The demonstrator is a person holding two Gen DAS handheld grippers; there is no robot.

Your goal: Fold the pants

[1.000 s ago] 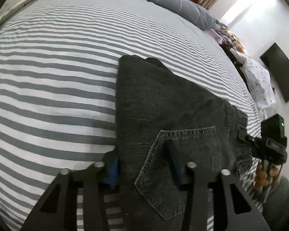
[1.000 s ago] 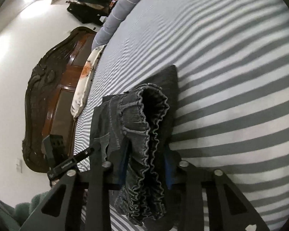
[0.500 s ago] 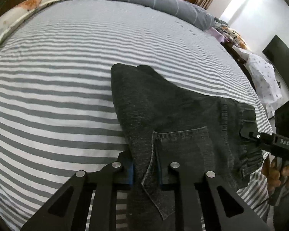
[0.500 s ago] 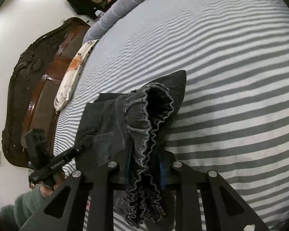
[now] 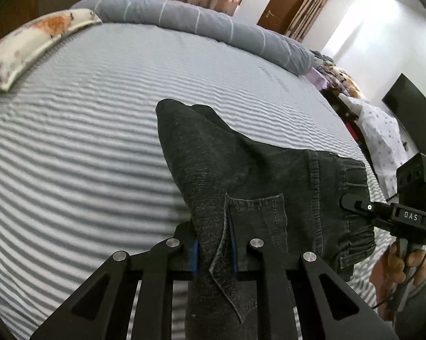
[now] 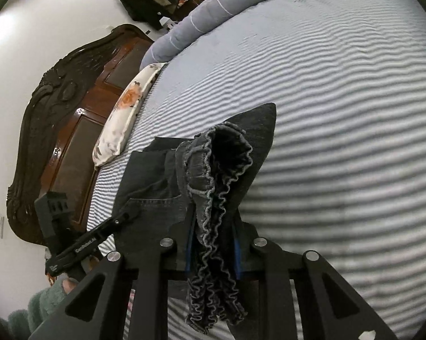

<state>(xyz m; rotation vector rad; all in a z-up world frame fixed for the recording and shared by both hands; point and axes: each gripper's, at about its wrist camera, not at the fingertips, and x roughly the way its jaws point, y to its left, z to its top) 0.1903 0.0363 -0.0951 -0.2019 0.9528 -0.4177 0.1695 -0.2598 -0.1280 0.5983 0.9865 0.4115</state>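
Now | pants point(image 5: 258, 187) pinched in left gripper point(image 5: 213, 248) | waistband in right gripper point(image 6: 213, 250)

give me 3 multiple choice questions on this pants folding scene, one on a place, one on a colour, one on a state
1. Which part of the pants does the right claw grip?
A. the ruffled elastic waistband
B. a leg hem
C. a belt

2. What colour are the pants?
A. red
B. dark grey denim
C. white

3. How does the left claw stand?
A. wide open above the bed
B. shut on the pants
C. resting on the pillow

Answers:
1 A: the right claw pinches the gathered waistband of the pants.
2 B: the cloth is dark grey against the striped bedsheet.
3 B: the left claw pinches the fabric at the back pocket between its blue pads.
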